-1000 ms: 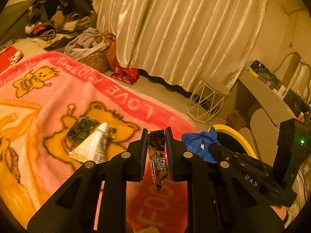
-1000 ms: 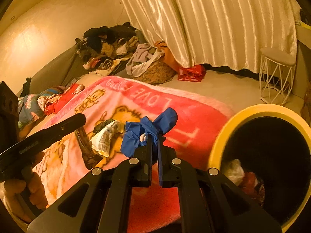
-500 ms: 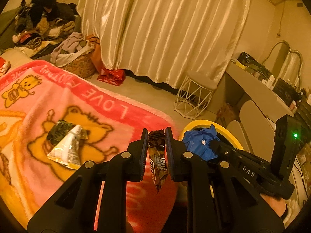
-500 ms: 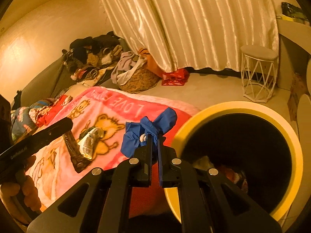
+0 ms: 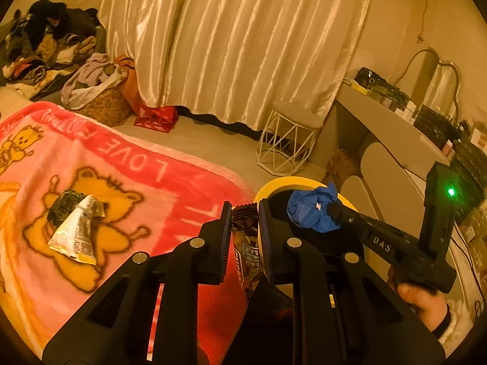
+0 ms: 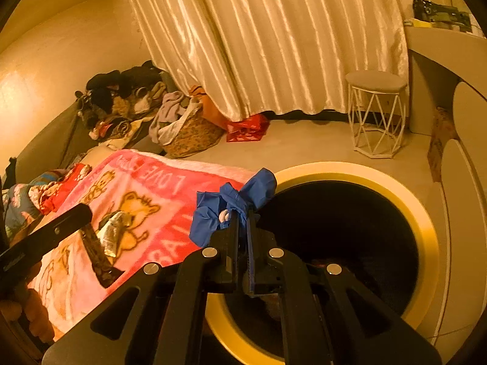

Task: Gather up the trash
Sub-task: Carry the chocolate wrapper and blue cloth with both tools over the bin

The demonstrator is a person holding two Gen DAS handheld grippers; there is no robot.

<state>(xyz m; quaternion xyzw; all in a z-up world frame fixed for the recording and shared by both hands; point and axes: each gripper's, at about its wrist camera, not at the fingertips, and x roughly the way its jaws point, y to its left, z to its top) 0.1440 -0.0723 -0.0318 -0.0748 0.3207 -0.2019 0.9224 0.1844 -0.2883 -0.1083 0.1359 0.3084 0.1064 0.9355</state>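
My left gripper (image 5: 245, 213) is shut on a brown snack wrapper (image 5: 248, 252), which hangs down between the jaws at the near corner of the pink blanket (image 5: 127, 182). My right gripper (image 6: 242, 213) is shut on a crumpled blue glove (image 6: 231, 206) and holds it over the left rim of the yellow-rimmed trash bin (image 6: 426, 219). From the left wrist view the blue glove (image 5: 313, 210) sits above the bin's rim (image 5: 274, 182). A silvery white wrapper (image 5: 76, 234) and a dark green wrapper (image 5: 64, 203) lie on the blanket's bear picture.
A white wire stool (image 6: 377, 112) stands on the floor before the pale curtain (image 6: 274, 36). A laundry basket (image 6: 188, 127) and a clothes pile (image 6: 121, 100) are at the back left, with a red bag (image 6: 248, 127) beside them. A white desk (image 5: 395, 133) runs along the right.
Both grippers have swung right from over the blanket toward the bin, each still holding its trash. The bin now fills much more of the right wrist view.
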